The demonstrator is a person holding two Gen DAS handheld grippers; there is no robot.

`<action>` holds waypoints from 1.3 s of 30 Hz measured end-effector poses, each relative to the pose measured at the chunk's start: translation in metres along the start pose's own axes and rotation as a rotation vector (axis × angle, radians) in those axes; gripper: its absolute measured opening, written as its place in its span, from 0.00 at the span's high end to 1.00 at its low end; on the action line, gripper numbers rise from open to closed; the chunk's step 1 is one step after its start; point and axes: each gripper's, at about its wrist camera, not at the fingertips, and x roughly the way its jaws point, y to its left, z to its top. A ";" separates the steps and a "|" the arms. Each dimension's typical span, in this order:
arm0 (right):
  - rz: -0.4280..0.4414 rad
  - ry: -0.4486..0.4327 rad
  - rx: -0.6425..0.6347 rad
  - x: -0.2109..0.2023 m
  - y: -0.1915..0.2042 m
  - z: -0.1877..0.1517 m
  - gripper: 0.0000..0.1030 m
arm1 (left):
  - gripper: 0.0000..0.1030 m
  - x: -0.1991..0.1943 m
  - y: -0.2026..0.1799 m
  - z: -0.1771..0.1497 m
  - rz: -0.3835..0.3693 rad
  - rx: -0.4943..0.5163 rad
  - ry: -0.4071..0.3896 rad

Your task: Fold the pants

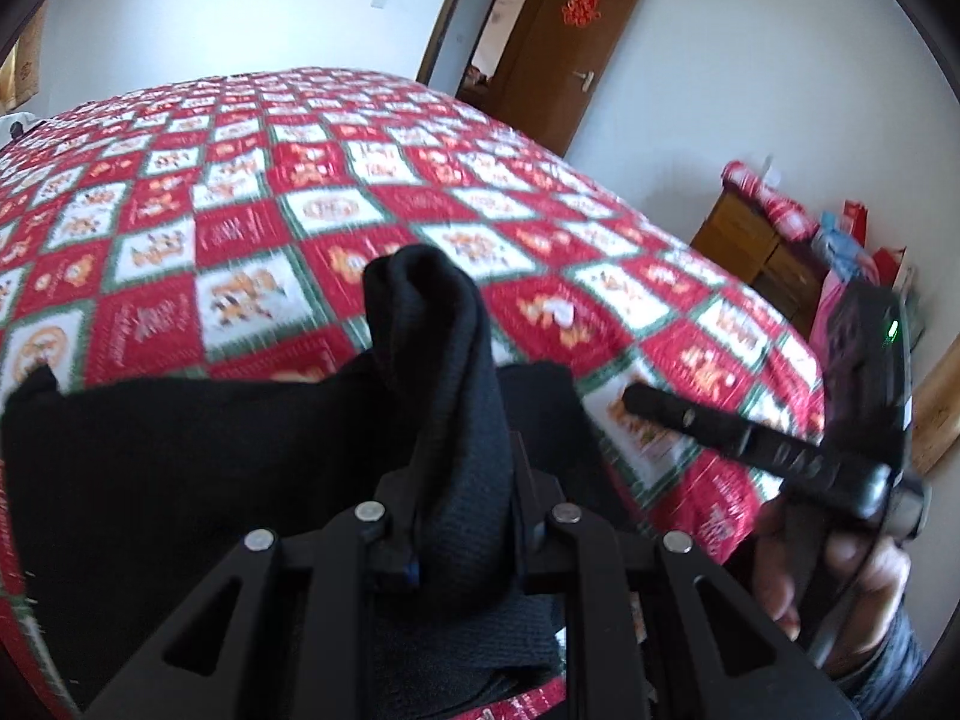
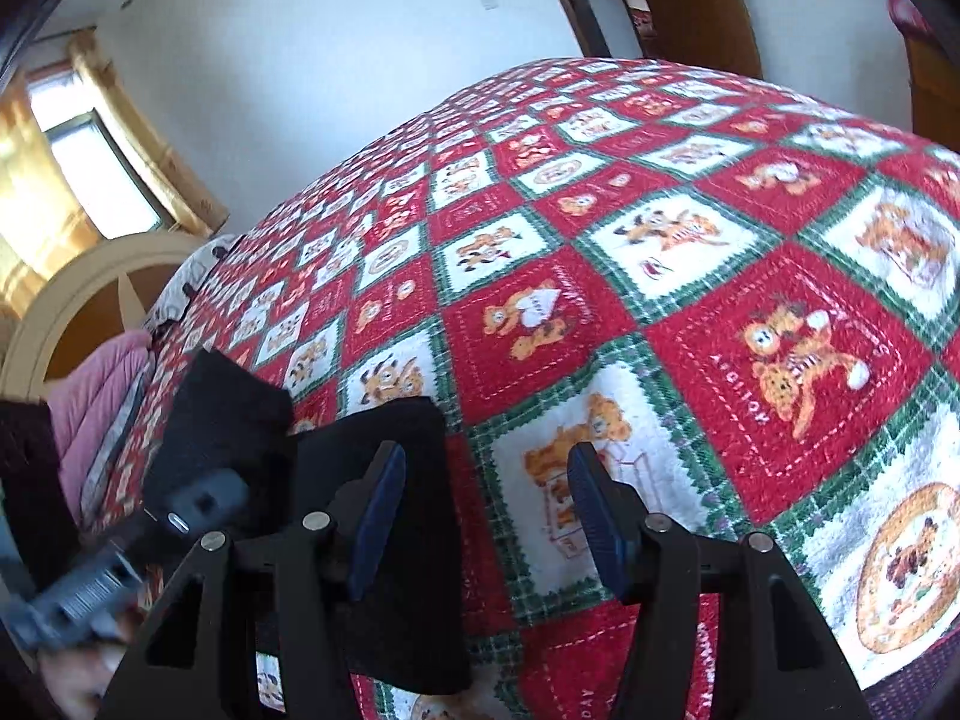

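Pants lie across the bed's near edge, a bunched fold standing upright, clamped in the left gripper. Right gripper hangs wide open, holding nothing, over bare quilt.

We see black pants; bedspread w/ red & white squares, green borders, orange bears; brown door w/ red ornament; blue gripper pads; pink cloth.

A bed covered by a red-and-white teddy-bear quilt — behind it an open brown door, a wooden cabinet and a curtained window.
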 end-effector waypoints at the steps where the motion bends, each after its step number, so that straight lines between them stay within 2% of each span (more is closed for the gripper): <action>1: -0.004 0.001 0.009 0.001 -0.002 0.000 0.44 | 0.77 0.004 -0.004 -0.002 0.003 0.018 0.004; 3: 0.002 0.005 0.029 0.003 -0.006 0.000 0.44 | 0.71 0.011 -0.014 -0.007 0.027 0.057 0.029; 4: 0.006 0.005 0.035 0.003 -0.008 0.000 0.44 | 0.68 0.009 -0.016 -0.007 0.018 0.058 0.026; 5: 0.015 0.006 0.041 0.004 -0.009 0.000 0.44 | 0.60 0.005 -0.020 -0.008 -0.011 0.066 0.013; 7: 0.029 0.003 0.044 0.003 -0.010 0.001 0.44 | 0.44 -0.010 -0.028 -0.010 -0.042 0.096 -0.032; 8: 0.045 0.003 0.052 0.003 -0.011 0.001 0.44 | 0.32 -0.022 -0.030 -0.011 -0.036 0.104 -0.066; 9: 0.064 0.005 0.063 0.002 -0.013 0.002 0.44 | 0.27 -0.037 -0.029 -0.012 -0.043 0.103 -0.112; 11: 0.106 0.022 0.085 0.002 -0.015 0.003 0.43 | 0.23 -0.059 -0.023 -0.015 -0.060 0.106 -0.175; 12: 0.133 0.037 0.089 0.003 -0.013 0.003 0.42 | 0.18 -0.068 -0.017 -0.017 -0.036 0.110 -0.198; 15: 0.206 0.068 0.062 -0.001 0.006 0.001 0.33 | 0.06 -0.088 0.015 -0.029 0.129 0.096 -0.258; 17: 0.186 0.099 0.000 0.001 0.024 -0.005 0.33 | 0.06 -0.091 0.045 -0.039 0.226 0.056 -0.251; 19: 0.139 0.140 -0.034 0.006 0.033 -0.013 0.33 | 0.06 -0.093 0.079 -0.050 0.288 -0.041 -0.230; 22: 0.162 0.200 0.005 0.014 0.037 -0.023 0.33 | 0.06 -0.090 0.109 -0.066 0.273 -0.152 -0.204; 24: 0.135 0.188 -0.003 0.013 0.040 -0.025 0.34 | 0.06 -0.081 0.115 -0.070 0.265 -0.178 -0.179; 26: 0.125 0.179 -0.013 0.012 0.040 -0.027 0.42 | 0.06 -0.073 0.116 -0.073 0.264 -0.179 -0.157; 27: 0.116 0.192 -0.021 0.013 0.039 -0.028 0.56 | 0.06 -0.072 0.115 -0.075 0.266 -0.174 -0.152; 28: 0.111 0.194 -0.022 0.012 0.036 -0.029 0.65 | 0.06 -0.070 0.114 -0.077 0.270 -0.169 -0.150; 30: 0.099 0.196 -0.026 0.008 0.030 -0.032 0.72 | 0.04 -0.067 0.111 -0.079 0.272 -0.157 -0.146; 34: 0.046 0.204 -0.011 0.005 0.005 -0.036 0.71 | 0.03 -0.065 0.107 -0.082 0.294 -0.124 -0.146; 36: 0.040 0.170 0.001 -0.002 0.002 -0.033 0.71 | 0.03 -0.064 0.107 -0.081 0.298 -0.124 -0.144; 38: 0.066 0.092 0.000 -0.019 0.012 -0.026 0.53 | 0.03 -0.064 0.109 -0.081 0.296 -0.130 -0.147; 39: 0.075 0.074 -0.008 -0.024 0.017 -0.024 0.35 | 0.03 -0.064 0.109 -0.081 0.297 -0.132 -0.148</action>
